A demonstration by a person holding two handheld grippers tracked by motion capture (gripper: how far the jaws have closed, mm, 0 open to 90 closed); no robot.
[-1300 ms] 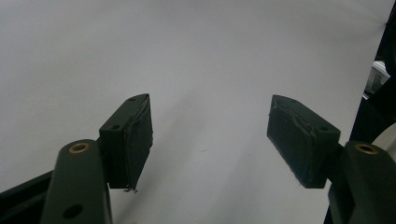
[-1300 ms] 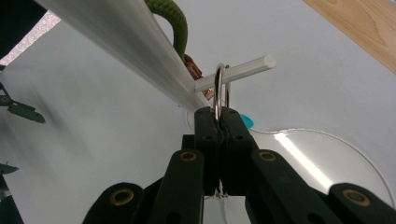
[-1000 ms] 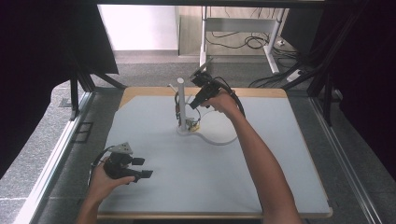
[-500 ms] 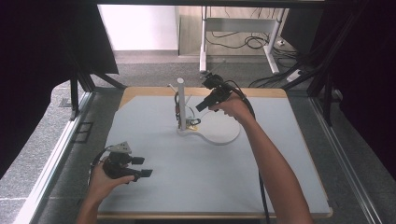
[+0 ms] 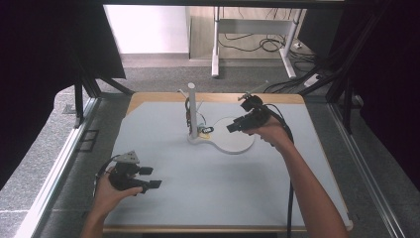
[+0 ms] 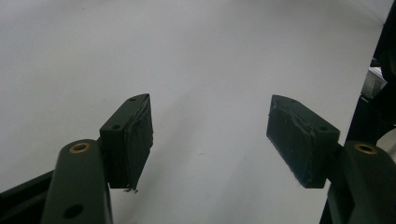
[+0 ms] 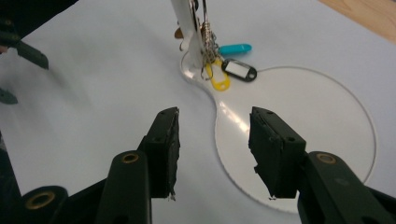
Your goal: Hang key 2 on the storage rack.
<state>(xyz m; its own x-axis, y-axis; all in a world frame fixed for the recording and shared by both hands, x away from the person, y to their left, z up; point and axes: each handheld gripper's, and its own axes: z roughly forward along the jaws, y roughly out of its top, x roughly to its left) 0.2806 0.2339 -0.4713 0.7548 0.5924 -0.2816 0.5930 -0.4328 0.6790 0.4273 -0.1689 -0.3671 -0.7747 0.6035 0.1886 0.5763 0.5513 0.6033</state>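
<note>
Keys point(image 7: 219, 65) hang at the stand; right gripper point(image 5: 233, 127) hovers beside, empty.

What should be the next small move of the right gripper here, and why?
Probably keep drawing the right gripper away from the stand. Its jaws have just been opening and hold nothing, and the key tags hang at the post, so the hanging looks done.
</note>
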